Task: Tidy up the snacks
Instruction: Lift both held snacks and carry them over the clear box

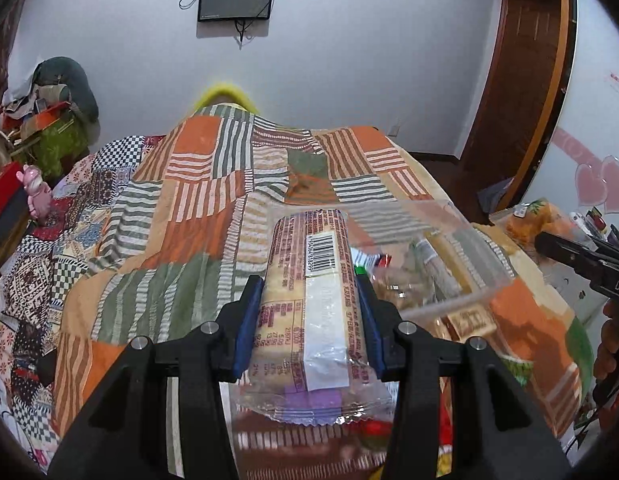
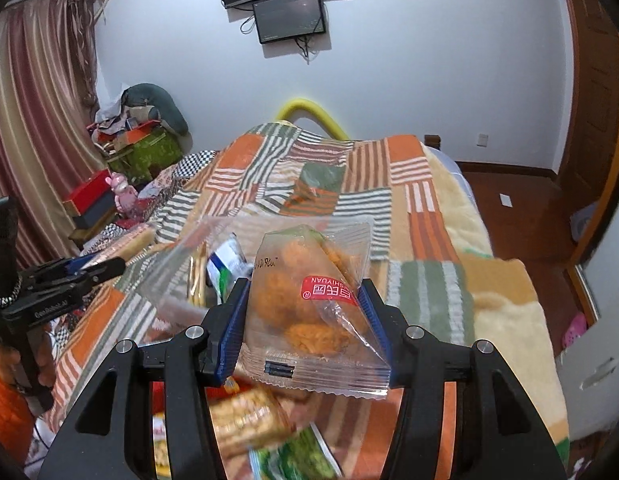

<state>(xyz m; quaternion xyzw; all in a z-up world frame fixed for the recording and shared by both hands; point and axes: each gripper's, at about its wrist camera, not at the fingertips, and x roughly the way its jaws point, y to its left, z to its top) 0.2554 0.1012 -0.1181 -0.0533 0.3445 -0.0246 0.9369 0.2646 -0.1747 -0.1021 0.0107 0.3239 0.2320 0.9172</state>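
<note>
Over the bed point(image 1: 181, 208), above its orange-and-green patchwork blanket point(image 2: 425, 200), both tongs carry a snack clear of the surface. Left tongs point(image 1: 307, 320): closed on a long biscuit pack point(image 1: 309, 280), barcode side up, blue pads pressing its two long edges near the near end; most of its length sticks out far of the pads. Right tongs point(image 2: 305, 316): closed on a clear pouch of orange fried snacks point(image 2: 309, 304), red label facing up, pads pinching the film at both sides. A clear plastic box point(image 1: 449, 264) with other snacks inside sits on the blanket just right of the left tongs; more loose packs point(image 2: 245, 420) lie blurred below the right tongs.

Risks, as judged:
- Biscuit pack held near one end; its overhang could lever it downward and let it slip.
- Pouch film is slick and air-filled; squeeze may crush contents or let it slide out.
- Both tongs heading for one box could collide at its rim.
</note>
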